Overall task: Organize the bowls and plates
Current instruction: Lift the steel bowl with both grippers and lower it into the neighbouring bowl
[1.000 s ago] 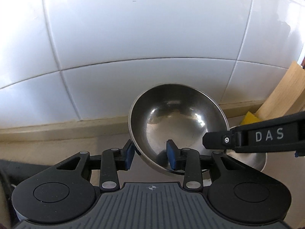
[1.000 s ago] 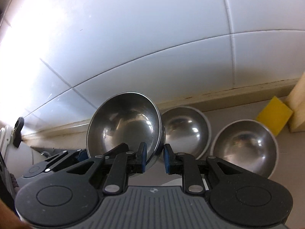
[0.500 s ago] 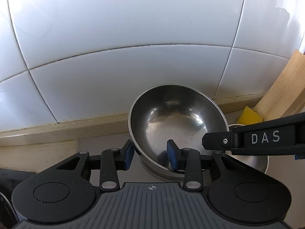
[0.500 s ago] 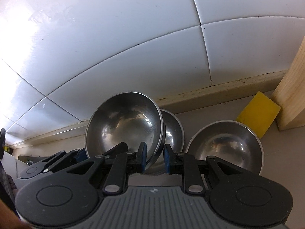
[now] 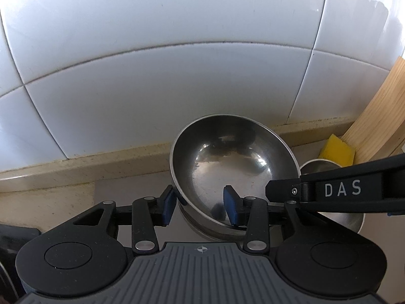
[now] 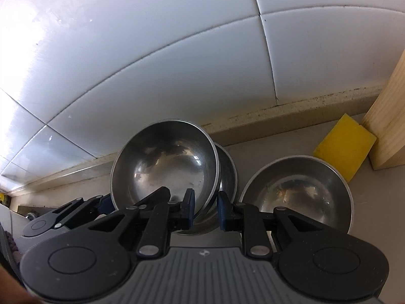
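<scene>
Two-gripper hold on a tilted steel bowl [image 5: 233, 167]. Your left gripper [image 5: 200, 207] straddles the bowl's near-left rim: one blue pad outside, one inside. Its jaws have just been opening, and a gap shows at the outer pad, so the rim stands loosely between them. Your right gripper [image 6: 205, 210] is pinched tight on the same bowl's near-right rim. The bowl's mouth faces back toward you and upward, its far rim raised toward the white tiled wall [image 5: 177, 63] straight ahead.

Directly beneath and behind the held bowl sits a second steel bowl [image 6: 227, 174], upright on the counter [image 5: 121, 192]. A third steel bowl [image 6: 298, 195] stands just right of your right gripper. Three bowls in all. Beyond it lie one yellow sponge [image 6: 344, 147] and a wooden block [image 6: 389, 124], closing the right side. Open counter lies left of your left gripper.
</scene>
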### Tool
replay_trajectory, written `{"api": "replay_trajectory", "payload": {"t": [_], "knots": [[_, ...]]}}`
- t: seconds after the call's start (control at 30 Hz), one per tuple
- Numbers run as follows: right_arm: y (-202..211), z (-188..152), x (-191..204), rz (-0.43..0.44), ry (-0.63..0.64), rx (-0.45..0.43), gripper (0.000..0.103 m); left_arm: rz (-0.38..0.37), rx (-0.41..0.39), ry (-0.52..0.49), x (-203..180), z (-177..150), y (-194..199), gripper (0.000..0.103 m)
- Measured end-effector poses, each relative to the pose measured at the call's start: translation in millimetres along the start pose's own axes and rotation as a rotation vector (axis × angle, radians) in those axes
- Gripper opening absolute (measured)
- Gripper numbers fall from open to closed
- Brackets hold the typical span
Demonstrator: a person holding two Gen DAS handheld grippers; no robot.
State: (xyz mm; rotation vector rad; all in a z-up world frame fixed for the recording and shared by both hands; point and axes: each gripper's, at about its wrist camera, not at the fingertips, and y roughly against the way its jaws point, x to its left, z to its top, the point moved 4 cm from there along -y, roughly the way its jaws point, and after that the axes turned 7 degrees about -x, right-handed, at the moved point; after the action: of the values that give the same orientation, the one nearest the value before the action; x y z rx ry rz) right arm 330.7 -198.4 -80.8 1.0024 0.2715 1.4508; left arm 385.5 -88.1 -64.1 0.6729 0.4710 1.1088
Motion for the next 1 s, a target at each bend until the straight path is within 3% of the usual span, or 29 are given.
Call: {"api": "replay_trajectory", "payload": {"t": [0.87,1.0], "knots": [[-4.8,3.8,-9.5,-0.023,-0.005,0.003,0.006,0.005,-0.006,-0.007,-1.3,-4.2,-2.6,0.046],[-1.9,3.8,-10.6,-0.028,-0.006,-0.005,0.006,0.016,-0.015,-0.001,0.7,-2.7,2.4,0.051]]}}
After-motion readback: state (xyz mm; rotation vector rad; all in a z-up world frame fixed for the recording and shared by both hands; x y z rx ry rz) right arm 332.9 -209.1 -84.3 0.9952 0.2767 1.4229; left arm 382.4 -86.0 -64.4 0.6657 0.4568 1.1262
